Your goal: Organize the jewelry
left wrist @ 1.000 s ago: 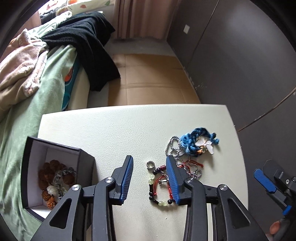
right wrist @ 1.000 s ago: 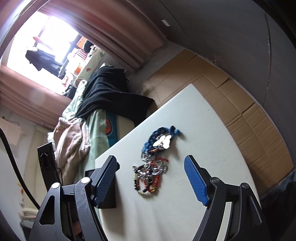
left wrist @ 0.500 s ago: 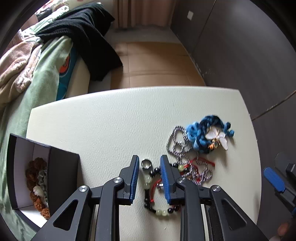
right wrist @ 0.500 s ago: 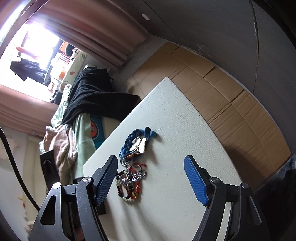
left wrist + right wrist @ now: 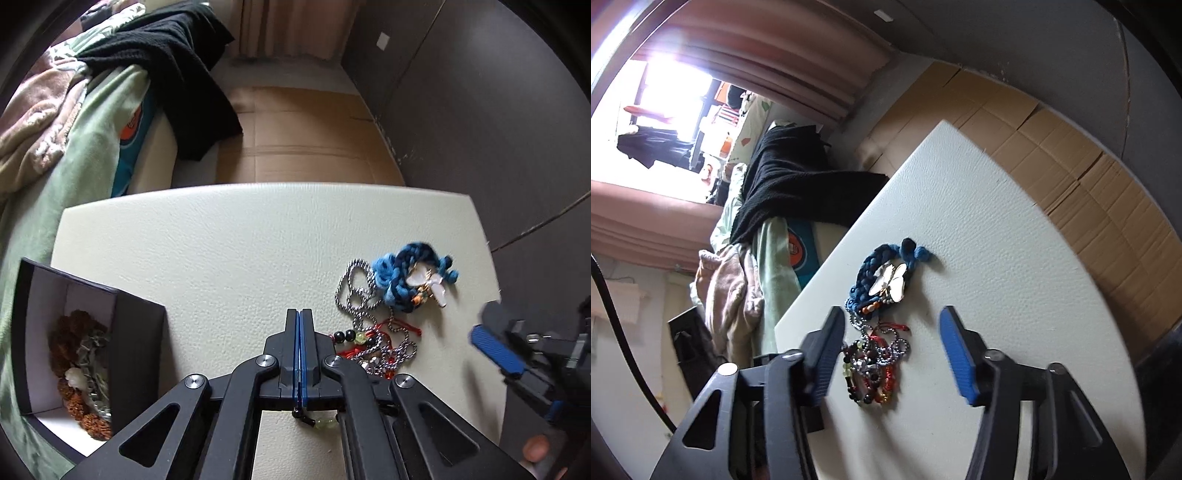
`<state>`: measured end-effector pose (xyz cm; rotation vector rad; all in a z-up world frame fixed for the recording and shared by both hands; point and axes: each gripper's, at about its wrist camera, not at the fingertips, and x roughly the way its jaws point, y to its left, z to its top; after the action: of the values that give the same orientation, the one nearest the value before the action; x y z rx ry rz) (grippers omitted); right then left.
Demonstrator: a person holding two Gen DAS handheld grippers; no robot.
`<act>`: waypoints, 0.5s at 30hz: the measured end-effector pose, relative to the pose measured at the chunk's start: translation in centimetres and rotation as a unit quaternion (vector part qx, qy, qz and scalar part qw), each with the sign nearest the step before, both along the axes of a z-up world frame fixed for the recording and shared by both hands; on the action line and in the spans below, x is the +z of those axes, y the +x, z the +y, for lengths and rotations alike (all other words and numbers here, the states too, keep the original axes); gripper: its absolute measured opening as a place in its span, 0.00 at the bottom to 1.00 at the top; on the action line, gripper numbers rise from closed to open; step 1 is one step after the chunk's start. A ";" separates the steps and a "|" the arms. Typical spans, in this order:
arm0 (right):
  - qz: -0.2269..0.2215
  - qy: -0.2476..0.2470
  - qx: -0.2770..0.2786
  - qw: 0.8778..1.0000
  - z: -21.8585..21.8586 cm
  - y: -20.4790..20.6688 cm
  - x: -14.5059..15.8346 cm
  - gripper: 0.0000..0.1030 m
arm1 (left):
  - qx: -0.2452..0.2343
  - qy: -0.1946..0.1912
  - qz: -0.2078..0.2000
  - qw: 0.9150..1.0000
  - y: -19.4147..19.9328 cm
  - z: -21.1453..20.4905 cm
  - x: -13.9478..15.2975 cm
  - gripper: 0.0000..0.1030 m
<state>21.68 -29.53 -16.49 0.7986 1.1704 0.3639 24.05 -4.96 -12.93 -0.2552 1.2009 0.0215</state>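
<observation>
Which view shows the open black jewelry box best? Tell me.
The left wrist view: the open black jewelry box shows its white interior with brown beads inside. The right wrist view shows only a dark corner behind the fingers.

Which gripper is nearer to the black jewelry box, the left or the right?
Left. The left gripper is shut just right of the black jewelry box. The right gripper hangs open past the jewelry pile, farther away.
</observation>
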 end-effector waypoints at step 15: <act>0.008 -0.012 -0.006 1.000 0.4 0.3 -0.2 0.45 | -0.015 0.042 0.011 0.999 0.7 -0.8 -0.3 0.53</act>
<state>21.95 -29.09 -16.72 0.7877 1.1836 0.3331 24.71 -5.74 -13.19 -0.1643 1.2228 0.0479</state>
